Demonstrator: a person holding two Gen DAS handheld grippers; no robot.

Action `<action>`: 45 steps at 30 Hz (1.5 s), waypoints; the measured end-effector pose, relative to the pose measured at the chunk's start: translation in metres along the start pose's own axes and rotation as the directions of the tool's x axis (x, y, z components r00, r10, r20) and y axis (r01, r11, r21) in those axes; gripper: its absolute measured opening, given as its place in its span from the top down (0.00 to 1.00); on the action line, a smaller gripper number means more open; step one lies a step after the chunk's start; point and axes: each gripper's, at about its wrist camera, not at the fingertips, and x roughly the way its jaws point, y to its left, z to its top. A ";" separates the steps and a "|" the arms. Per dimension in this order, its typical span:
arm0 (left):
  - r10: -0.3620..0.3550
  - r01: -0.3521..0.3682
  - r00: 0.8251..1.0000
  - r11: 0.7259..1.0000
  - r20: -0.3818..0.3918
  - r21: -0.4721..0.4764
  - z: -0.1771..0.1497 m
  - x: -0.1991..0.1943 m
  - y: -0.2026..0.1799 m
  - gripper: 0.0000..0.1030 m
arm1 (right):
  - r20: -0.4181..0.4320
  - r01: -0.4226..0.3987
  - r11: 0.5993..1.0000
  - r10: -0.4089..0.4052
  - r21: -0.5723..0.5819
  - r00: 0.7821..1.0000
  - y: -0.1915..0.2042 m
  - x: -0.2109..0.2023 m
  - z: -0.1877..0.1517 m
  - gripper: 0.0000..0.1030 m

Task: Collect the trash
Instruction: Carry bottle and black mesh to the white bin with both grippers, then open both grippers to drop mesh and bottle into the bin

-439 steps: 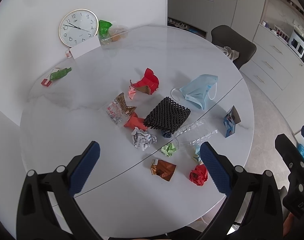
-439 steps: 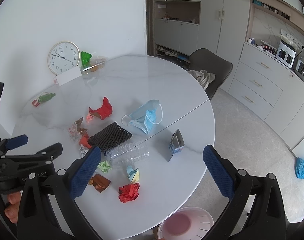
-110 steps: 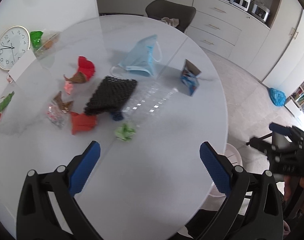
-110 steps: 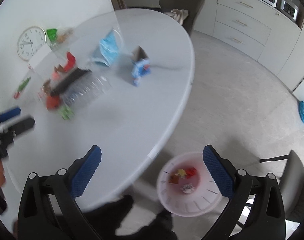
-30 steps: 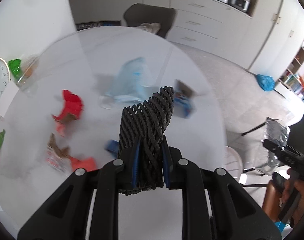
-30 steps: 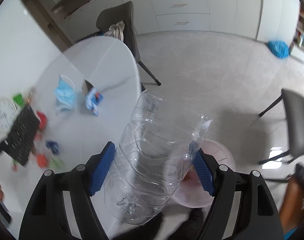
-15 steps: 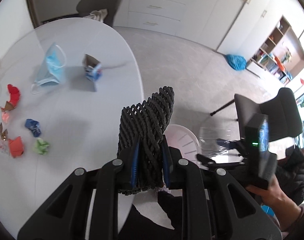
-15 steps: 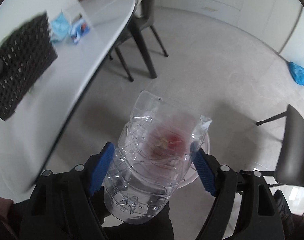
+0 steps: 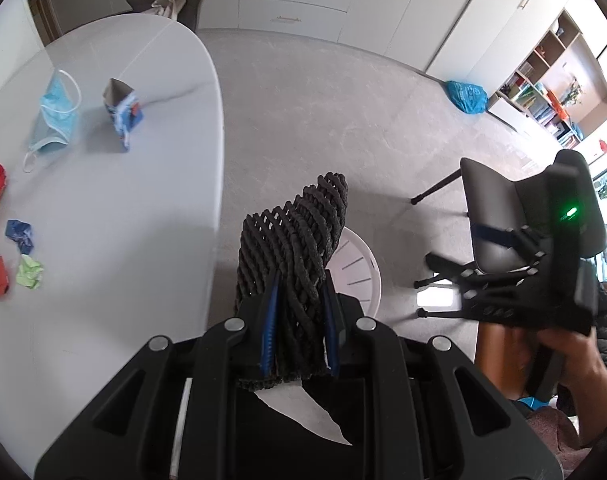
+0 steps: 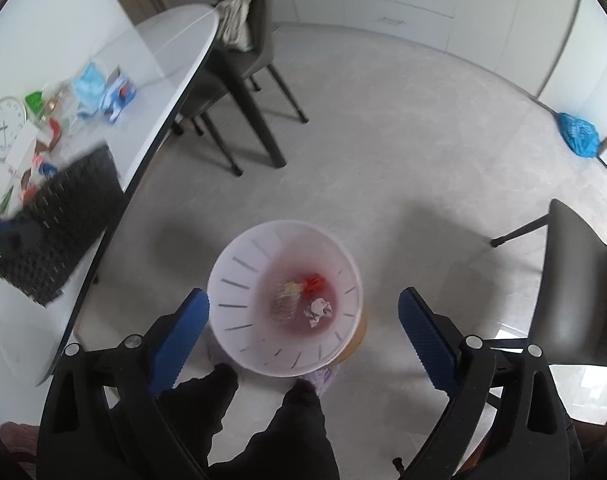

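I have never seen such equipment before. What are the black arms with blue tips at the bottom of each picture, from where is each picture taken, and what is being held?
There is no robot here. A person holds a hand tool with two fingers in each hand, and a wide-angle camera on each tool looks forward along its fingers. The black arms with blue pads are those fingers.

The left camera's picture shows the left gripper shut on a black foam net. Beside it is a white table with a blue face mask, a small carton and crumpled scraps.

The right camera's picture looks down at a white waste bin on the floor, with some trash inside. The right gripper is open and holds nothing; its jaws have just been opening. A clear shape in the bin may be a bottle, but it is blurred.
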 end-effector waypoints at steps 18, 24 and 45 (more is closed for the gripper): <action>-0.044 0.072 0.978 0.989 -0.202 0.131 -0.006 0.125 -0.052 0.32 | 0.082 0.038 0.994 -0.047 0.102 0.996 -0.042 -0.039 0.005 0.07; -0.033 0.062 0.961 0.993 -0.275 0.096 -0.010 0.161 -0.050 0.18 | 0.051 0.066 0.991 -0.073 0.115 0.996 -0.052 -0.032 0.004 0.07; 0.078 -0.075 0.996 0.996 0.053 -0.053 0.012 -0.022 0.035 0.08 | 0.142 -0.025 0.999 0.019 0.039 0.990 0.013 -0.050 0.043 0.07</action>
